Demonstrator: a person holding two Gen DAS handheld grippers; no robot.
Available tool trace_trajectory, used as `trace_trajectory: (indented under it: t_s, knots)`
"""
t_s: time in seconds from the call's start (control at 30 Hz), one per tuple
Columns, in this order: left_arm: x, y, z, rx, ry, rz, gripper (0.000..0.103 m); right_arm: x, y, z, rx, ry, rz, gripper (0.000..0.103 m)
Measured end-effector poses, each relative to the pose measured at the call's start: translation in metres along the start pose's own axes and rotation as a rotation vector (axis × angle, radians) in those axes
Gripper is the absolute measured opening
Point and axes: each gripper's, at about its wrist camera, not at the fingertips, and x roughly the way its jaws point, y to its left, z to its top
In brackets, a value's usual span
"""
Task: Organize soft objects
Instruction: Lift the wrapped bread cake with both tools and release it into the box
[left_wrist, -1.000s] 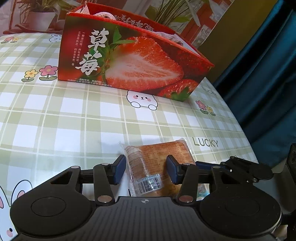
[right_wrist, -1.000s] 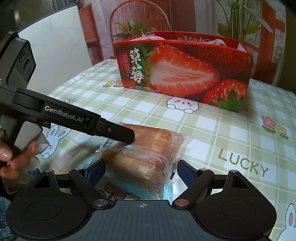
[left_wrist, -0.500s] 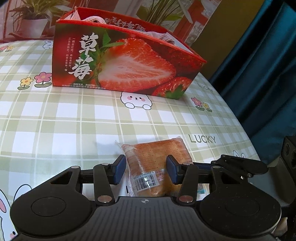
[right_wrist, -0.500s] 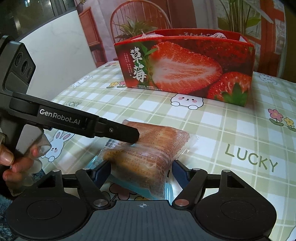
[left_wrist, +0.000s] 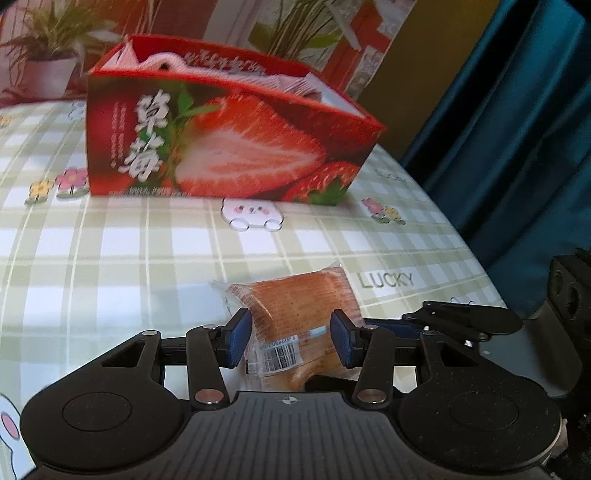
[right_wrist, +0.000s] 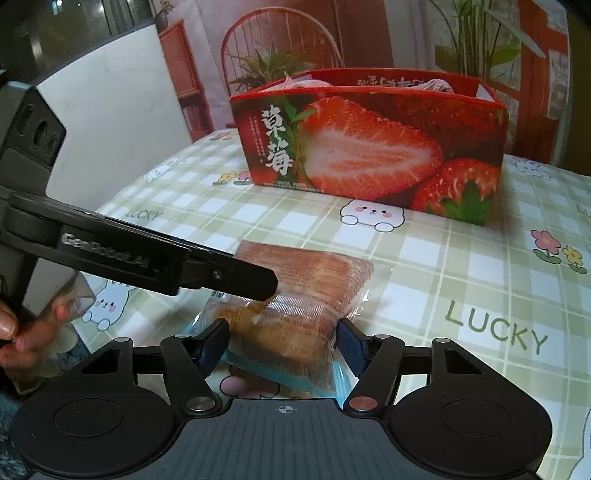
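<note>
Jaws on both our grippers grasp one wrapped bread loaf (left_wrist: 295, 310), held over the counter (left_wrist: 110, 258) in front of the strawberry box (left_wrist: 229, 136): left gripper (left_wrist: 290, 339) at the barcode end, right gripper (right_wrist: 281, 345) across its middle. We judge it light, squashy and slippery-wrapped; hold the firm crust sides gently.

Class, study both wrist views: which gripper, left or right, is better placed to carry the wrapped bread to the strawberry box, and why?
Probably the left gripper: its pads sit against both sides of the wrapped bread. The right gripper straddles the wrapper's end, seemingly looser. The strawberry box stands open ahead.
</note>
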Motion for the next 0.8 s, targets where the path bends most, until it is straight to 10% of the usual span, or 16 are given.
trace_trajectory:
  t_s: [0.3,0.8]
  knots:
    - [-0.022,-0.008,0.042,0.055,-0.119,-0.022,0.049,-0.006,-0.007,0.031,-0.005,-0.069,-0.008,0.054]
    - [-0.036,0.005,0.189,0.086,-0.279,-0.077,0.049,-0.018,-0.032,0.176,-0.131,-0.277,-0.070,0.054]
